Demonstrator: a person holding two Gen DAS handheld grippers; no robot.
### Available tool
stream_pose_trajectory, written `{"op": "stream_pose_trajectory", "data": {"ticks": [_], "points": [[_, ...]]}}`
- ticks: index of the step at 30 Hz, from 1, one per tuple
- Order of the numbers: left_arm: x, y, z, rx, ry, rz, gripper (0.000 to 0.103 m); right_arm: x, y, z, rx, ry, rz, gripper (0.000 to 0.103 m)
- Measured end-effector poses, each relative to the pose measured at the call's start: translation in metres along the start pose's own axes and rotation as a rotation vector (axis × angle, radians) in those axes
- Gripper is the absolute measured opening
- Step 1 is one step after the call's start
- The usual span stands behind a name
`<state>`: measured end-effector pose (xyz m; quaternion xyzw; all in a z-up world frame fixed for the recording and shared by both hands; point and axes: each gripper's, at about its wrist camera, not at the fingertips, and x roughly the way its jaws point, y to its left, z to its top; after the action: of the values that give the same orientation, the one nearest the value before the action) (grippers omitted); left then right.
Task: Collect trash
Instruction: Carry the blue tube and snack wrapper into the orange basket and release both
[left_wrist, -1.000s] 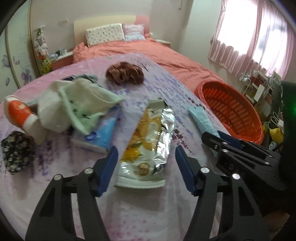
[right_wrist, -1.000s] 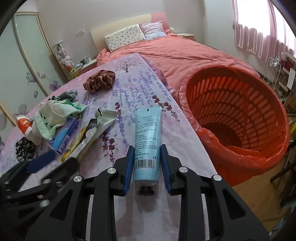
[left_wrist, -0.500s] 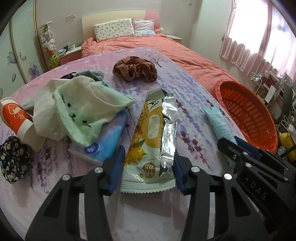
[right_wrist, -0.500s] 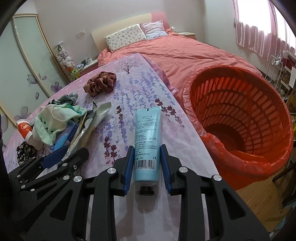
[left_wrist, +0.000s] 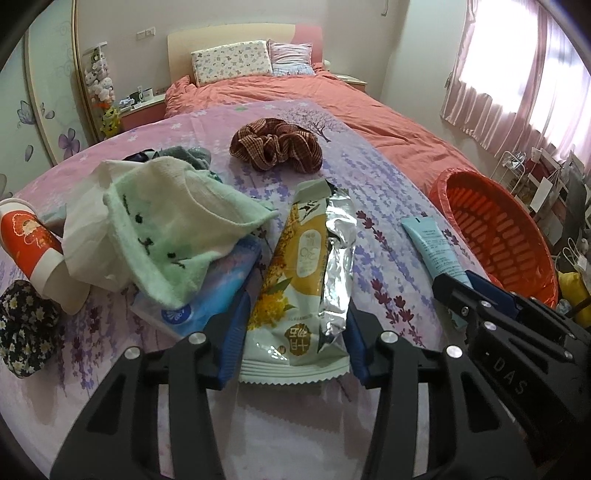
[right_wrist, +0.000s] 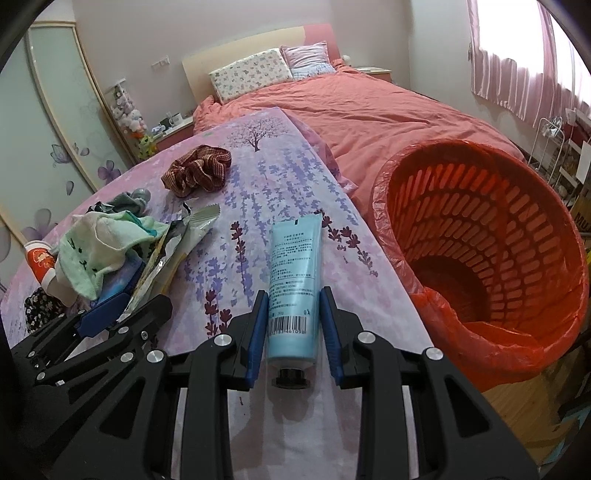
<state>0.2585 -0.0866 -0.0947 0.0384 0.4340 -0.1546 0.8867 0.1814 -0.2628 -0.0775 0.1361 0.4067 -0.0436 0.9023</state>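
Note:
A yellow and silver snack wrapper (left_wrist: 306, 273) lies on the lilac flowered cloth. My left gripper (left_wrist: 293, 332) is shut on its near end, one blue pad against each side. A light blue tube (right_wrist: 293, 266) lies cap toward me, and my right gripper (right_wrist: 293, 325) is shut on its lower part, just above the cap. The red basket (right_wrist: 480, 240), lined with a red bag, stands right of the table edge. In the left wrist view the tube (left_wrist: 432, 247) and the right gripper (left_wrist: 480, 291) show at the right, with the basket (left_wrist: 498, 229) beyond them.
A green towel (left_wrist: 166, 229) lies over a blue tissue pack (left_wrist: 207, 295) left of the wrapper. A brown scrunchie (left_wrist: 277, 144) sits farther back. A red and white cup (left_wrist: 33, 243) and a black floral pouch (left_wrist: 26, 325) lie at the far left. A bed (left_wrist: 332, 96) stands behind.
My left gripper has moved forward along the wrapper and its jaws have narrowed onto its sides. The right gripper and the tube have stayed put.

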Motion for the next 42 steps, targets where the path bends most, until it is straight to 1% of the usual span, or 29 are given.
{"op": "stream_pose_trajectory", "data": {"ticks": [3,12,20,27,32,36,42], "points": [[-0.003,0.001,0.0,-0.008,-0.002,-0.017,0.045,-0.001,0.0,-0.001,-0.004,-0.002,-0.001,0.029],[-0.024,0.001,0.001,-0.014,-0.039,-0.034,0.043,-0.015,-0.007,-0.001,0.023,-0.019,0.019,0.029],[-0.051,-0.013,0.007,-0.004,-0.08,-0.055,0.043,-0.045,-0.014,0.007,0.018,-0.081,0.036,0.028],[-0.069,-0.023,0.011,-0.002,-0.098,-0.084,0.043,-0.067,-0.026,0.012,0.035,-0.121,0.048,0.028],[-0.083,-0.037,0.015,0.01,-0.119,-0.11,0.043,-0.083,-0.038,0.015,0.038,-0.163,0.028,0.028],[-0.09,-0.054,0.02,0.025,-0.13,-0.148,0.043,-0.093,-0.054,0.019,0.059,-0.186,0.001,0.028],[-0.091,-0.096,0.031,0.07,-0.136,-0.213,0.043,-0.101,-0.089,0.028,0.119,-0.219,-0.037,0.028]]}}
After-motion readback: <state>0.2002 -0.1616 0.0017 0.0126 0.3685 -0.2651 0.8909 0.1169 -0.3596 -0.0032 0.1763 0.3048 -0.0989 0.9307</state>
